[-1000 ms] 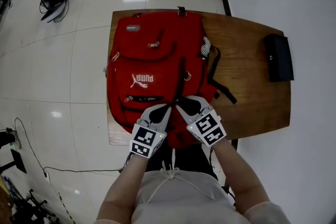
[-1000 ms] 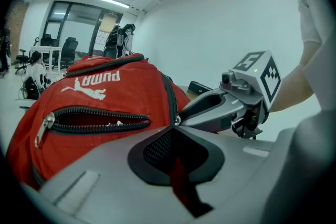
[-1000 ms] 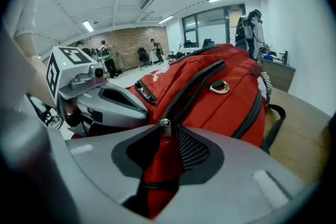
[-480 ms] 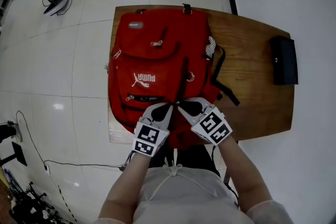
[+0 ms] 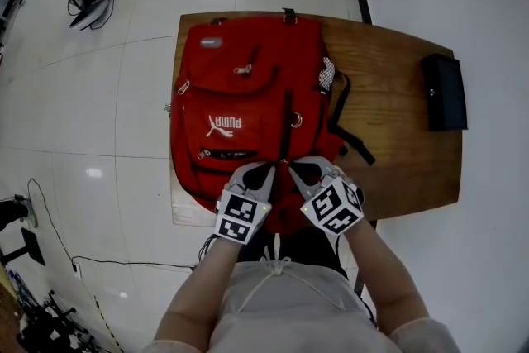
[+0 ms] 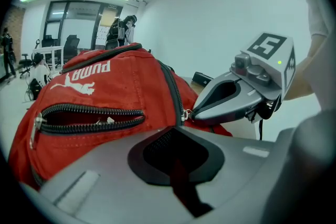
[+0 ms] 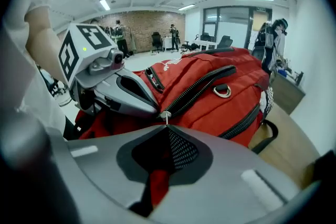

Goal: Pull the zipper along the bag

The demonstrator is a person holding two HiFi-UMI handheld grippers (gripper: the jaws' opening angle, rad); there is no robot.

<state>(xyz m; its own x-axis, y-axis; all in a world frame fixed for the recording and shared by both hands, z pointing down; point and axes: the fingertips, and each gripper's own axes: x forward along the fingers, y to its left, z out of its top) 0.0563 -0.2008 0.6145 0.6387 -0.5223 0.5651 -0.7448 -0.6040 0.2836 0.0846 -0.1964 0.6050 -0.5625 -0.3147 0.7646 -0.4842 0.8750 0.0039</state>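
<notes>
A red backpack [image 5: 248, 87] lies flat on the left part of a wooden table [image 5: 397, 153], its near end at the edge by the person; a black zipper [image 5: 286, 124] runs along its middle, with a metal ring [image 7: 222, 92] just beside it; a front pocket zipper [image 6: 84, 118] gapes slightly; white print reads PUMA [image 6: 93, 68] over a leaping-cat logo; a black case [image 5: 442, 93] lies well apart at the right. The right gripper [image 7: 167, 126] has its jaws clenched on the small metal zipper pull [image 7: 166, 115]; the left gripper [image 6: 174, 129] has its jaws pressed together on the red fabric just beside it, the two tips almost touching.
</notes>
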